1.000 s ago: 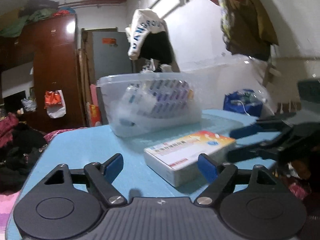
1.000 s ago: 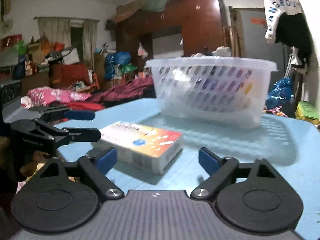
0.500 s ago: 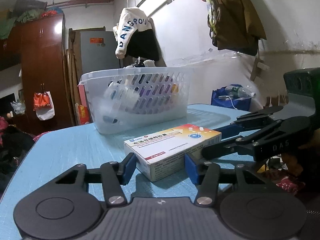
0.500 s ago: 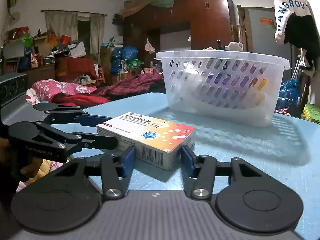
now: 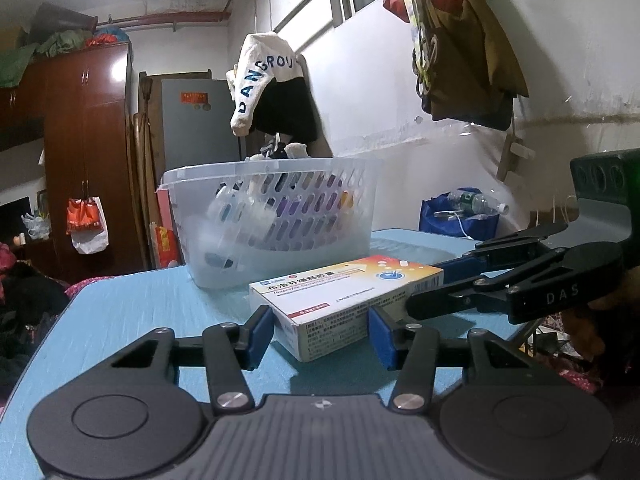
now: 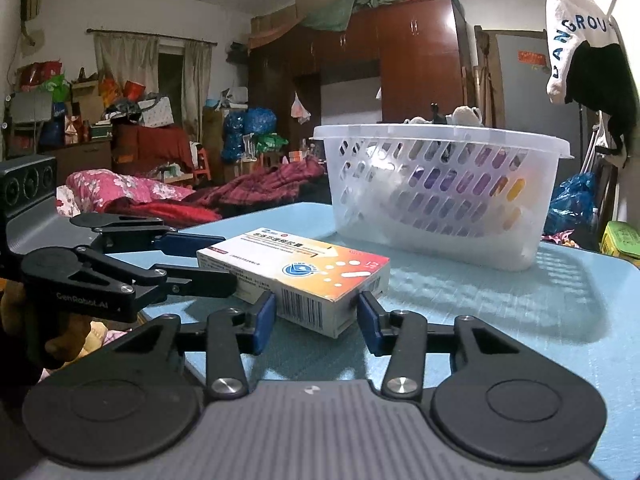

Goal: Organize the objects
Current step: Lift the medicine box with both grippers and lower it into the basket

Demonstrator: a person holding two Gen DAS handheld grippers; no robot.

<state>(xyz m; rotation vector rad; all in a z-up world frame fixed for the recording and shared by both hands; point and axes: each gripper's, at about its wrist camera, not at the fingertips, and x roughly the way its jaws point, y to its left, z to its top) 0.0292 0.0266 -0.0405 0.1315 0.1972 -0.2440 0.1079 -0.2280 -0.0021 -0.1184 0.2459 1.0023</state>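
Two grippers clamp one box (image 5: 345, 292) from opposite ends on the blue table (image 5: 120, 312). From the left wrist view, the left gripper (image 5: 320, 334) has just closed, pads pressing the box's near end; the table edge falls away at left. From the right wrist view, the right gripper (image 6: 316, 318) has closed likewise; bare table lies toward the basket (image 6: 440, 188) behind, in a cluttered room.

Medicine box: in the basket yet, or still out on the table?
Out. The medicine box lies flat on the blue table, in front of the white basket, with both grippers at its ends.
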